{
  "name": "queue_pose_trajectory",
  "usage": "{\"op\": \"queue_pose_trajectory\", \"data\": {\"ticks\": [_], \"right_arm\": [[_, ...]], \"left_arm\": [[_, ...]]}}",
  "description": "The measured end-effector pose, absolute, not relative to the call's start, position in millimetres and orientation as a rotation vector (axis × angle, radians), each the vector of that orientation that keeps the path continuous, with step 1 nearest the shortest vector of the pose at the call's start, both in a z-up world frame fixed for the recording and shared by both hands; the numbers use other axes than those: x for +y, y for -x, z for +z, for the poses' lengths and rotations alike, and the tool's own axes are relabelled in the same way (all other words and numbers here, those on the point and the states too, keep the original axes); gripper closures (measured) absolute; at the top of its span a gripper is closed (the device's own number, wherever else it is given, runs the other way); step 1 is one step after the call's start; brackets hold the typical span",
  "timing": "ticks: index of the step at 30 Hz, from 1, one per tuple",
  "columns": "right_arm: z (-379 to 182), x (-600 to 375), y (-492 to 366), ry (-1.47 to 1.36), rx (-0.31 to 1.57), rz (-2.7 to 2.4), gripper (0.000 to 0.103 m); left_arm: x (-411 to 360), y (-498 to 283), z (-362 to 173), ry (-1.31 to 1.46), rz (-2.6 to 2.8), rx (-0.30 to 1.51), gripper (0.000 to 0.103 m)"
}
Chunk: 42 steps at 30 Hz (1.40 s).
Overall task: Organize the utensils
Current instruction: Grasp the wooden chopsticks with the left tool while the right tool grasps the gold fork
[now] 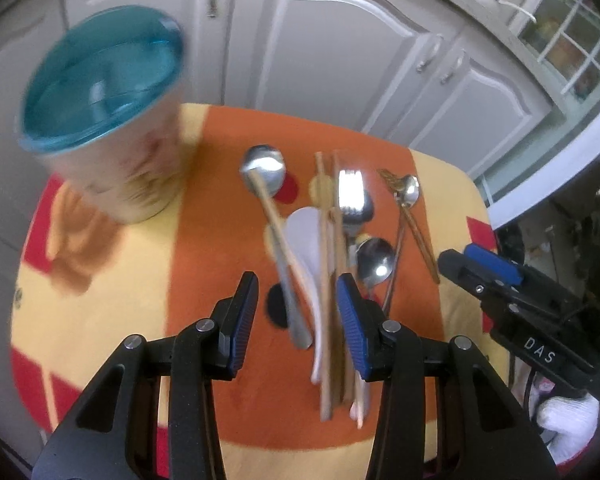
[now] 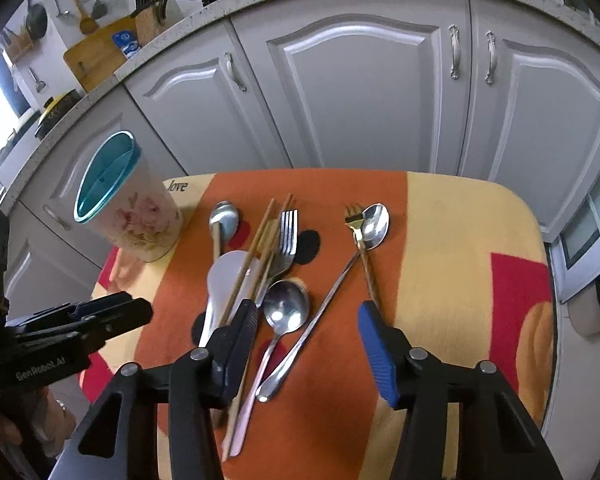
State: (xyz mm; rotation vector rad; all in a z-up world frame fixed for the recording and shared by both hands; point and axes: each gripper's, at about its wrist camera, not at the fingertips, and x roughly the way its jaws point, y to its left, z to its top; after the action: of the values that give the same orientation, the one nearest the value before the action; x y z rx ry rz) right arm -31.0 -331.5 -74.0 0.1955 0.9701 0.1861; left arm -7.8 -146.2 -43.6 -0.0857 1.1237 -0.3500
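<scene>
Left gripper (image 1: pixel 298 322) spread, empty – the utensil pile lies just ahead between its fingers, on the orange-and-yellow cloth (image 2: pixel 452 240). Long axes run away from it, handles nearest: wooden chopsticks (image 1: pixel 327 280), white plastic rice paddle (image 1: pixel 306 240), steel fork (image 1: pixel 350 196), wood-handled spoon (image 1: pixel 264 168). Right gripper (image 2: pixel 308 344) also spread, holding nothing, over a glossy round-bowled spoon (image 2: pixel 286 308) and a slim long-handled spoon (image 2: pixel 374 222) beside a small gold fork (image 2: pixel 353 216). Floral holder (image 2: pixel 140 224) with teal rim stands upright at far left – left hand nearer
</scene>
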Motion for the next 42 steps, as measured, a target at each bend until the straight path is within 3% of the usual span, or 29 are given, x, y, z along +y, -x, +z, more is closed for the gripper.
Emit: {"op": "queue_pose_trajectory", "data": {"ticks": [2,13,23,25,35,38,40,42], "right_arm": [[-78,-339,25,-0.217,0.969,0.200,0.060],[-105,-358,-22,-0.222,1.049,0.226,0.076],[-118,-368,-44,-0.244,1.065,0.249,0.076],[-118,-367,-47,-0.233,1.072,0.265,0.080],[-123,-362,-71,-0.171,1.102,0.261,0.087],[-123,-358,-77,-0.156,1.101,0.268,0.087],[-123,-357,-79,-0.151,1.096,0.288,0.098],[-122,-357,-75,-0.151,1.085,0.295,0.100]], "left_arm": [[-158,0,-49,0.059,-0.366,1.133,0.073],[-196,-45,-80,-0.073,-0.364,1.211,0.083],[-206,-78,-95,-0.123,-0.332,1.237,0.083],[-209,-81,-98,-0.144,-0.329,1.240,0.083],[-218,-103,-113,-0.173,-0.325,1.273,0.089],[-219,-104,-115,-0.136,-0.346,1.281,0.096],[-216,-102,-114,-0.091,-0.369,1.288,0.097],[-210,-97,-110,-0.066,-0.404,1.272,0.097]]}}
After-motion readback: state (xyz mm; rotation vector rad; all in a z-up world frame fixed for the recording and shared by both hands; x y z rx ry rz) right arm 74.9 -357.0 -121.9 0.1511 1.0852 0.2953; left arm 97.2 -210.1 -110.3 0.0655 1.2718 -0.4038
